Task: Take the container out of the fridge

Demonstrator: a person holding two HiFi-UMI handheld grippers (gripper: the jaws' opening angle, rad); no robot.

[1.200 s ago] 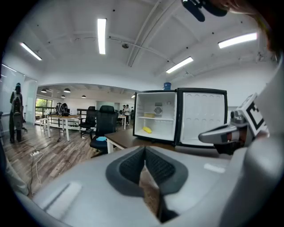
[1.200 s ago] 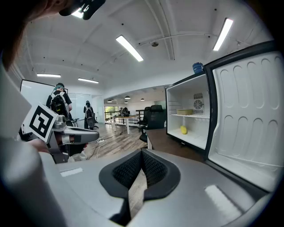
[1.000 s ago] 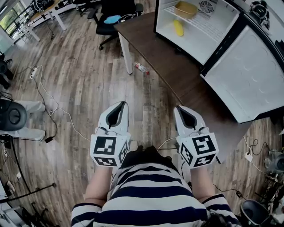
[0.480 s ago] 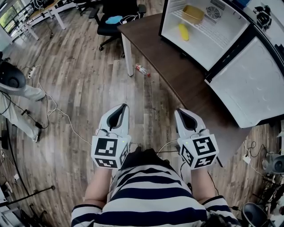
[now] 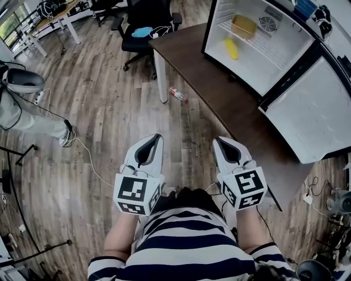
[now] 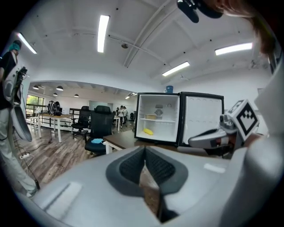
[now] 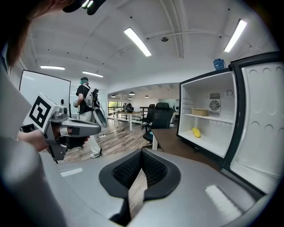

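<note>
Container (image 5: 244, 26), a yellowish tub, stood on the upper shelf (image 5: 271, 46) deep inside the fridge (image 5: 263, 66), just beside the round fan grille (image 5: 269, 23) in the rear wall. Under it, on the lower level, lay a yellow object (image 5: 232, 48), apart from the tub. The fridge door (image 5: 312, 110) stood wide open to the right, and the fridge itself sat on the dark wooden desk (image 5: 219, 93).

I held both tools low in front of the striped shirt (image 5: 186, 241), above the wooden floor (image 5: 104, 110) and well apart from the fridge. The left tool (image 5: 156, 138) had its jaws pressed together with nothing between them. The right tool (image 5: 218, 141) was closed in the same way and also empty, near the edge of the desk.

A small plastic bottle (image 5: 176, 94) lay on the floor beside the white desk leg (image 5: 160, 77). A black office chair (image 5: 145, 16) stood at the far end of the desk, with a blue thing (image 5: 142, 32) on its seat.
</note>
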